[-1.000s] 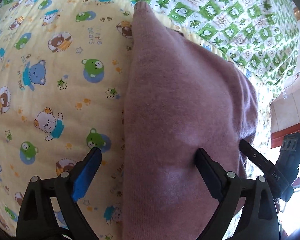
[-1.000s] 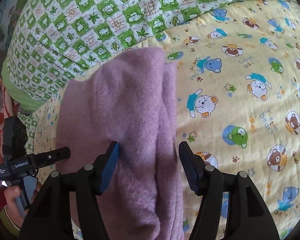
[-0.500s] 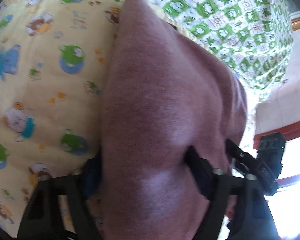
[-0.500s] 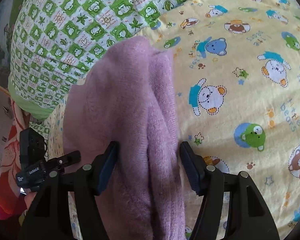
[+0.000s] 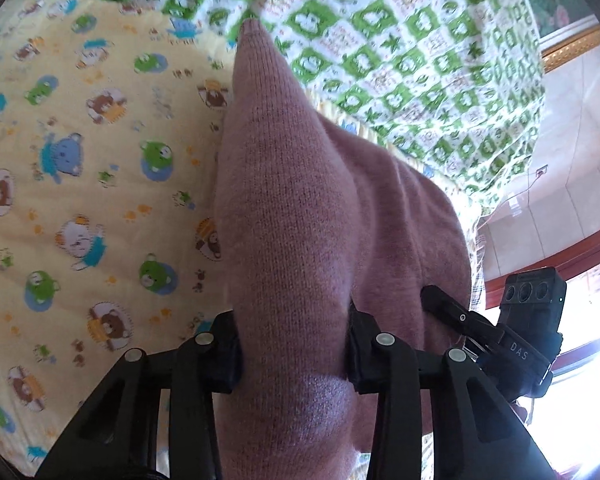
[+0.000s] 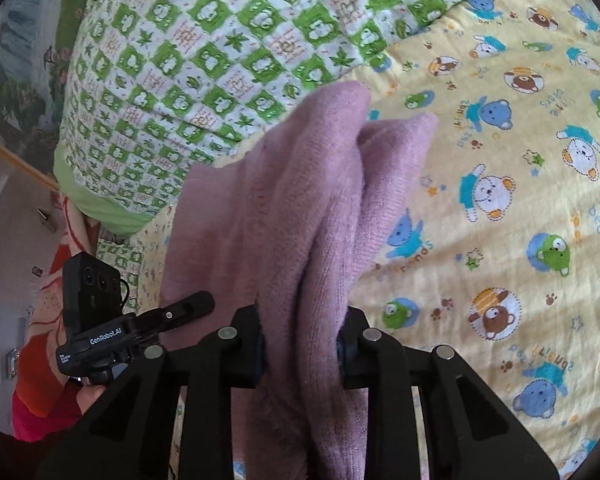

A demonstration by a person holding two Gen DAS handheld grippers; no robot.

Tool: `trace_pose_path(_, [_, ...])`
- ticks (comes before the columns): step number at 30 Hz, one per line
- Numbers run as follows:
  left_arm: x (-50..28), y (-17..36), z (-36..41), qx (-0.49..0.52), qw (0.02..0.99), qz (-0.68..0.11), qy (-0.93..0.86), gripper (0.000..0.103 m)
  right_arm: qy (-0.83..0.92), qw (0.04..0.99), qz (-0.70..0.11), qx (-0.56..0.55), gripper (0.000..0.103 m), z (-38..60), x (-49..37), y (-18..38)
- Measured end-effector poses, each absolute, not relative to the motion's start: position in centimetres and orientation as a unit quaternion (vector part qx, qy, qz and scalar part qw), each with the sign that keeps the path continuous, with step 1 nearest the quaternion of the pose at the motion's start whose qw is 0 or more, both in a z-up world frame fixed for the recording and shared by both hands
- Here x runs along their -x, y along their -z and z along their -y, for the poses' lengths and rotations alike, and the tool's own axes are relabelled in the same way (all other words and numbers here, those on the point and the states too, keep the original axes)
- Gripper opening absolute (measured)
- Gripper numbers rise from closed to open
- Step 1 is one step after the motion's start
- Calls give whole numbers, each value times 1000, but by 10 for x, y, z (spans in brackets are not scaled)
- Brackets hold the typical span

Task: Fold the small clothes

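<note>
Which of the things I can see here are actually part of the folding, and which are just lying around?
Part of the job:
- pink sweater
- left gripper, shut on it
- right gripper, shut on it
Both have just been closing on bunched knit.

Just there:
- yellow bear blanket, the surface underneath
- green checked quilt behind

Both tools have just closed: the left tool (image 5: 294, 354) and right tool (image 6: 300, 350) now pinch bunched folds of the pink knit garment (image 5: 300, 208), whose far end, toward twelve o'clock, has lifted off the bear-print blanket (image 5: 80, 184).
</note>
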State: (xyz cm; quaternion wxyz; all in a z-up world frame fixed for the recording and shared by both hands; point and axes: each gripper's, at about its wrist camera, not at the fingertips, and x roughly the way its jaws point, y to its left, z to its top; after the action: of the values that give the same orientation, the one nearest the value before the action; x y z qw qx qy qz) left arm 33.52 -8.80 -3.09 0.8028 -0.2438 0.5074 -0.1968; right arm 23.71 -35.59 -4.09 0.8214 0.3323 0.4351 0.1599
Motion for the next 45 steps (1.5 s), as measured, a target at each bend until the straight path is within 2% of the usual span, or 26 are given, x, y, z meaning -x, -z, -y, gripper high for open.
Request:
trace_pose_path(13, [-268,-22,-47,279,845,-441,116,38,-277,816,-415,-290,27,232,-254,-5])
trace_pose_path(21, [-242,5,-107,302,839,-444,87,38,-307,794,-447,-276,27,170,-265,17])
trace_pose_path(28, [-242,43,-122,314,820,-473,81,38,-295,777,-484,-273,27,157,-269,47])
trace_pose_path(32, [-238,61,-139,339,809,-472,92,44,-273,767,-504,-289,28,168,-271,72])
trace_pose_path(37, [-237,80,-150,348,801,-478,88,63,-260,769,-514,-277,34,172,-273,89])
trace_pose_path(45, [-222,58,-146,325,810,-485,52,64,-228,789,-502,-271,41,184,-263,70])
